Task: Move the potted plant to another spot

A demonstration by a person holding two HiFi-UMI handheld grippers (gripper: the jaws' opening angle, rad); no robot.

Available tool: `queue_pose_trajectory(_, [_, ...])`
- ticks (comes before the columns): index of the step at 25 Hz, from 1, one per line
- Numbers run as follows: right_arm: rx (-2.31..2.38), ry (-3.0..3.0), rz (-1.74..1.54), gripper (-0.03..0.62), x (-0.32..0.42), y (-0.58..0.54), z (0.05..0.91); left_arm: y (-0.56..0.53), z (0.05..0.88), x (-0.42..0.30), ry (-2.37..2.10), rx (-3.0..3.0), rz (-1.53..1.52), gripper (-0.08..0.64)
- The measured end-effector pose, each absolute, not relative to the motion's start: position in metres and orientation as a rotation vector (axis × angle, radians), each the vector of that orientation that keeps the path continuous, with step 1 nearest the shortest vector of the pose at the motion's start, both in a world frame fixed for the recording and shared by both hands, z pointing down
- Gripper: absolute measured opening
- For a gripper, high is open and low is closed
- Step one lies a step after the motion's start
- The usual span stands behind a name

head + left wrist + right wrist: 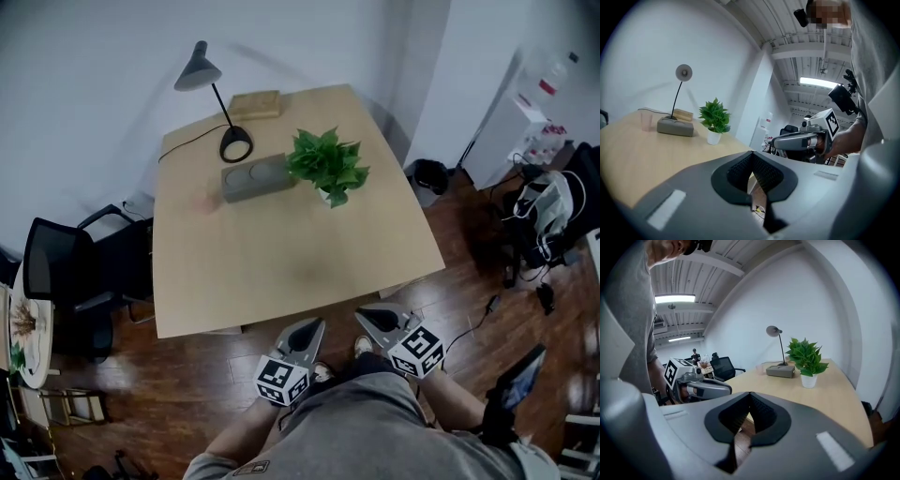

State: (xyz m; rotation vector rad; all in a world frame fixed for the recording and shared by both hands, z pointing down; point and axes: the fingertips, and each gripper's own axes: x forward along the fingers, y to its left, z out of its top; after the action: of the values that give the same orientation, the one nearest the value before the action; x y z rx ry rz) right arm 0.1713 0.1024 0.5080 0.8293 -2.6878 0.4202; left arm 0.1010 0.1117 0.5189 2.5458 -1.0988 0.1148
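Seemingly empty, left gripper (315, 325) and right gripper (366, 317) hover closed, potted plant (326, 166) untouched

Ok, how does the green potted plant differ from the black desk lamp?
The green potted plant is bushy, in a white pot; the black desk lamp is a thin stem and cone shade. The lamp is taller than the plant. A cord trails from the lamp, none from the plant. Both stand upright on the wooden table.
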Motion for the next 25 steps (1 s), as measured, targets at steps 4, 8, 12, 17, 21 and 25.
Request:
queue_pose_trajectory(4, [0.813,-2.694,0.451,0.006,0.179,0.121,0.506,0.128,0.516,0.112,-1.099,2.541,0.121,0.006])
queue_pose_trajectory(8, [0.766,-2.706,0.428,0.006,0.184,0.130,0.503,0.135,0.511,0.122,-1.121,2.524,0.106,0.006])
queue_pose_trajectory(12, [0.754,-2.720,0.430,0.006,0.191,0.131,0.501,0.136,0.505,0.132,-1.137,2.535,0.102,0.006])
queue_pose_trajectory(17, [0.738,-2.727,0.435,0.005,0.196,0.136,0.500,0.142,0.500,0.140,-1.145,2.547,0.117,0.006])
queue_pose_trajectory(21, [0.723,-2.730,0.421,0.005,0.197,0.138,0.499,0.144,0.499,0.142,-1.152,2.547,0.120,0.006])
queue_pose_trajectory(25, [0.721,-2.736,0.409,0.005,0.199,0.139,0.497,0.145,0.497,0.147,-1.151,2.555,0.113,0.006])
